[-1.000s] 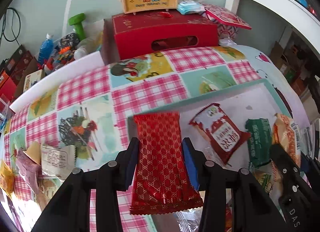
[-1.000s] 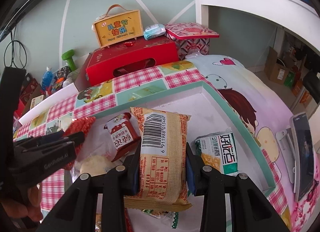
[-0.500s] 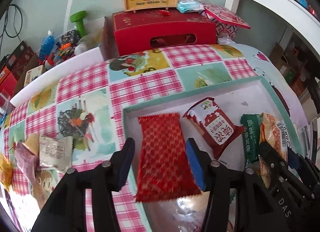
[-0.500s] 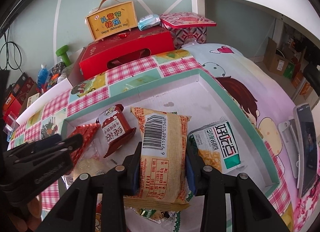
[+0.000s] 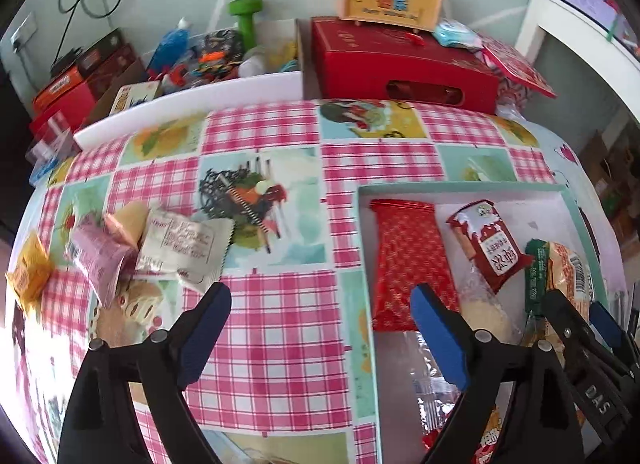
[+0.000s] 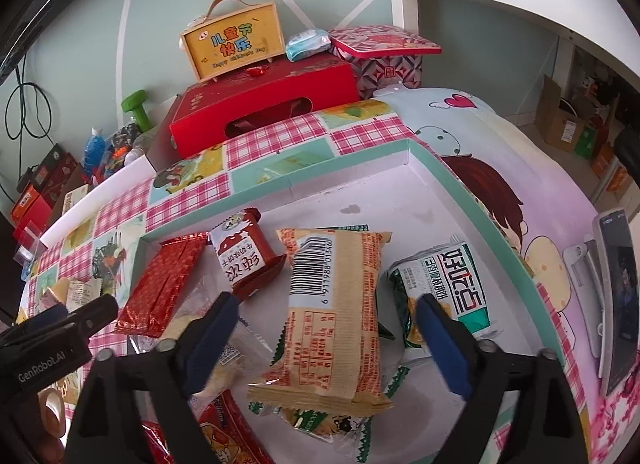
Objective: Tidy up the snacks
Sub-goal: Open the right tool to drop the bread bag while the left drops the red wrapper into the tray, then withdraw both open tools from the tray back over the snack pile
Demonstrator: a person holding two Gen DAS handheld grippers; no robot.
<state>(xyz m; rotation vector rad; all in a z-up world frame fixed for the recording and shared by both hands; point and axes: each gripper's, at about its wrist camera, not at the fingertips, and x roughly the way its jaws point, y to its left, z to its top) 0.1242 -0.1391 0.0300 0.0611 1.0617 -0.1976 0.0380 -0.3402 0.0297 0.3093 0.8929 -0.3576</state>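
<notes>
Left wrist view: the left claw (image 5: 320, 328) tilts down over the worktop (image 5: 280, 336) beside the tray's (image 5: 460, 188) left wall — jaws opening, empty; the red patterned packet (image 5: 412, 256) lies inside.

Right wrist view: the right claw (image 6: 326, 330) angles down, opening — the tan barcode packet (image 6: 332, 312) lies loose between its pads in the tray.

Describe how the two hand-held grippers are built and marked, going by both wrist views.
Both match: black plastic scissor-style arms with round silver rivets, ending in flat blue ribbed pads. The left hand-held gripper shows white "GenRobot.AI" lettering on its side in the right wrist view. The right hand-held gripper shows white "DAS" lettering in the left wrist view. No cables or sleeves are visible.
</notes>
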